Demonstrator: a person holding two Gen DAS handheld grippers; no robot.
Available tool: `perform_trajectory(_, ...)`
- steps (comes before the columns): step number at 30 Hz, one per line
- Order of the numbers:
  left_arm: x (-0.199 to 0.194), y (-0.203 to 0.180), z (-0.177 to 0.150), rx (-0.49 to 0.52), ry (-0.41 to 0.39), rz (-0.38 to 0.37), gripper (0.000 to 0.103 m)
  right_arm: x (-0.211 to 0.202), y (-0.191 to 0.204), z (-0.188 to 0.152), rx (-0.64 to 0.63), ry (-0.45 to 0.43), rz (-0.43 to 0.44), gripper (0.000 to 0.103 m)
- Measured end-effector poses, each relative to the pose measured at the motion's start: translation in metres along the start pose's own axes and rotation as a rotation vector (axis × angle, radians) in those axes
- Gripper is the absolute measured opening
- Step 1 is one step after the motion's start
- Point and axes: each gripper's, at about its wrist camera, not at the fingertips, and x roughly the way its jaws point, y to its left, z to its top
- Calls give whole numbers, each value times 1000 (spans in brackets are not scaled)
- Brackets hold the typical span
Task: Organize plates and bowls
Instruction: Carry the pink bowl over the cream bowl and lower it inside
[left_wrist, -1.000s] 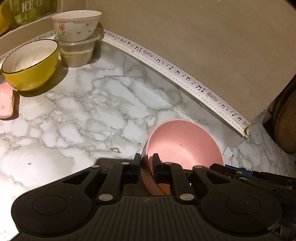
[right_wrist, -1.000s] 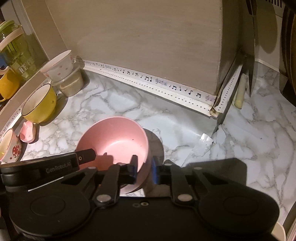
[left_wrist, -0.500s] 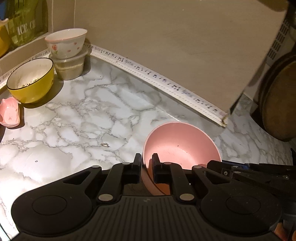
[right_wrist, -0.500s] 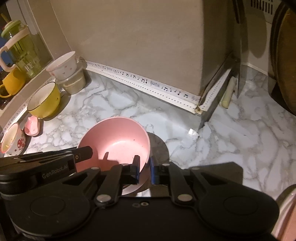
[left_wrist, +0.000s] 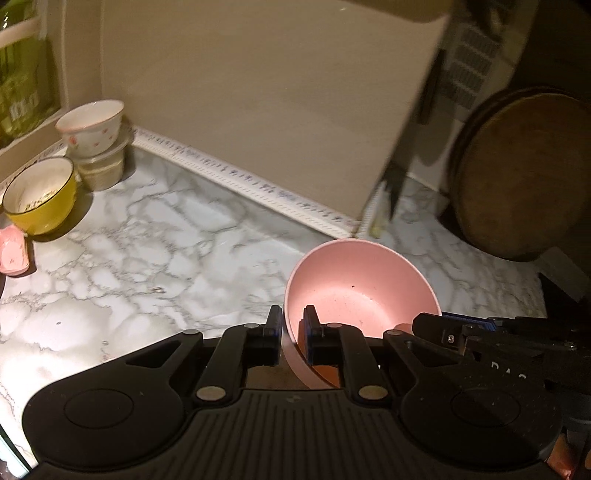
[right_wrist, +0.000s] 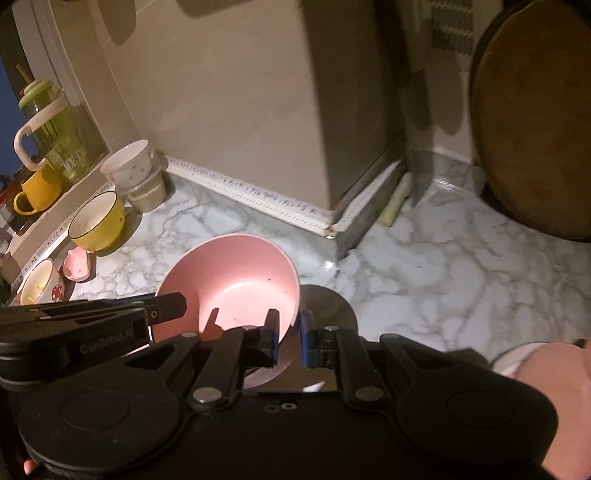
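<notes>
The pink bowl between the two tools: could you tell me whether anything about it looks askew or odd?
Yes. The pink bowl is tipped, not level, its opening tilted. The left tool and the right tool each pinch its rim from opposite sides. A few dark specks dot its inside.

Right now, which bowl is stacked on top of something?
The white floral bowl, sitting on the lidded plastic container by the wall. The yellow bowl rests on the marble counter; the pink bowl is clamped by both grippers.
</notes>
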Motion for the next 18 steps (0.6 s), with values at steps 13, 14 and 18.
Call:
perform_trajectory(13, 1, -55, -23, 47, 65, -68, 11, -40, -50, -25, 67, -7, -63, 10)
perform_trajectory(14, 2, -59, -25, 54, 71, -70, 11, -42, -54, -27, 72, -4, -67, 10)
perform_trajectory(18, 8, -70, -36, 73, 96, -72, 11, -44, -66, -37, 92, 7, -77, 10)
